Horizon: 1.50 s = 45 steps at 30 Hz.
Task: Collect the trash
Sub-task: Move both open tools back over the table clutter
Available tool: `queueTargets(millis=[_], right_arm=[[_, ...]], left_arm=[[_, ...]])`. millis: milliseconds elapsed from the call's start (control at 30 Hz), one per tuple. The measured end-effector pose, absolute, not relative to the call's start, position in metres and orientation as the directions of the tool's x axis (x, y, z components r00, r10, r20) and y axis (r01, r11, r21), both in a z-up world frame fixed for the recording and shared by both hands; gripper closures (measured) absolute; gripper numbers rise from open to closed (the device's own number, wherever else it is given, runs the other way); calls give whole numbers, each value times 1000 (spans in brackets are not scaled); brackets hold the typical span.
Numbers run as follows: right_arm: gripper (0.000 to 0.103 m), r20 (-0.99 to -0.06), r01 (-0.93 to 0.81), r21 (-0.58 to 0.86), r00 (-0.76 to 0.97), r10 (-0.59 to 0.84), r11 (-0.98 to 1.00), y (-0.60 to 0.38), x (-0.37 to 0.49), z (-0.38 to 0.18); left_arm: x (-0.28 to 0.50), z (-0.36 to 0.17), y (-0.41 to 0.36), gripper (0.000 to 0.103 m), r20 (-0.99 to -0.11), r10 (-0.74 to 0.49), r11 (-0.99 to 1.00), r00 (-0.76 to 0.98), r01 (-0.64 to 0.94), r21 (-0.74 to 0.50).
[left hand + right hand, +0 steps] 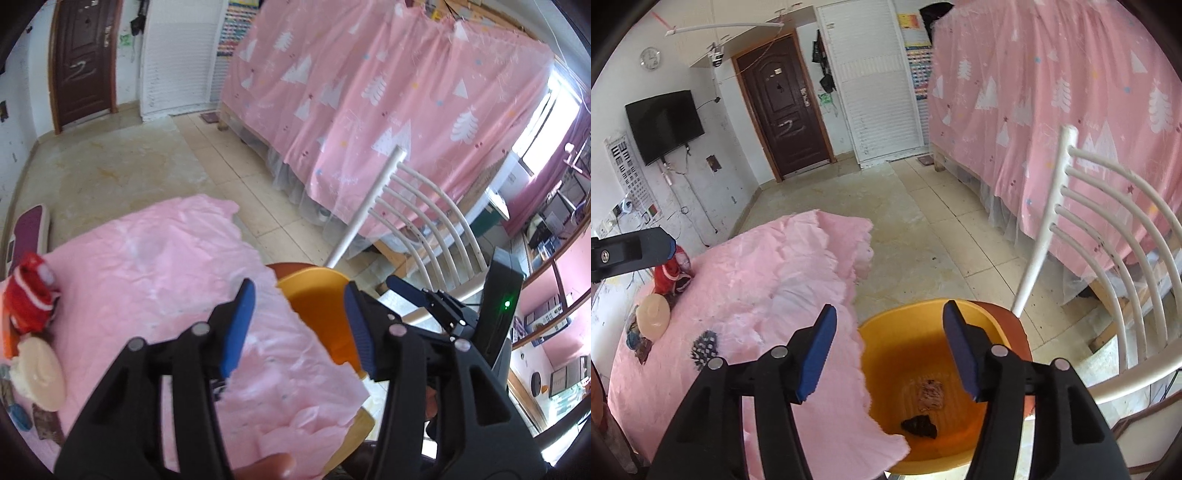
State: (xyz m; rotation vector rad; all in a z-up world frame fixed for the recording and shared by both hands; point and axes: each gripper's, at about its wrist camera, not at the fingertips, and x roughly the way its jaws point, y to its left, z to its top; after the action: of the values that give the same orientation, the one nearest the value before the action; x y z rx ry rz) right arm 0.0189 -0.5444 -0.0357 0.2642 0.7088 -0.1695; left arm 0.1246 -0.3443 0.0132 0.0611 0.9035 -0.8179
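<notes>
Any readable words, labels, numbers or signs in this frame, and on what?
None can be read for certain.
Door: a pale scrawl, perhaps "2".
Wall chart: coloured grid, print too small.
Eye chart: symbols only, blurred.
Clock: numerals too small.
Red packet: white print, blurred.
Wrappers in the orange bin: no legible print.
</notes>
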Motion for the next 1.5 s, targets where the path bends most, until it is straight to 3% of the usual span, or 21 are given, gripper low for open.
queueTargets(millis=[400, 900, 1200, 1500], right_arm=[[48, -632, 84, 109, 775, 4, 990, -447, 69, 3], [47, -641, -85, 50, 761, 97, 995, -316, 127, 18], [47, -674, -183, 30, 722, 155, 983, -256, 170, 11], [38, -706, -239, 2, 687, 171, 971, -220, 200, -6]], left_arm=[[143, 27, -247, 55, -682, -569, 788, 459, 541, -292], [159, 33, -128, 45, -660, -486, 870, 572, 391, -302], [169, 29, -64, 41, -665, -400, 916, 631, 287, -280], [184, 3, -15, 41, -709, -311, 950, 633, 176, -259]])
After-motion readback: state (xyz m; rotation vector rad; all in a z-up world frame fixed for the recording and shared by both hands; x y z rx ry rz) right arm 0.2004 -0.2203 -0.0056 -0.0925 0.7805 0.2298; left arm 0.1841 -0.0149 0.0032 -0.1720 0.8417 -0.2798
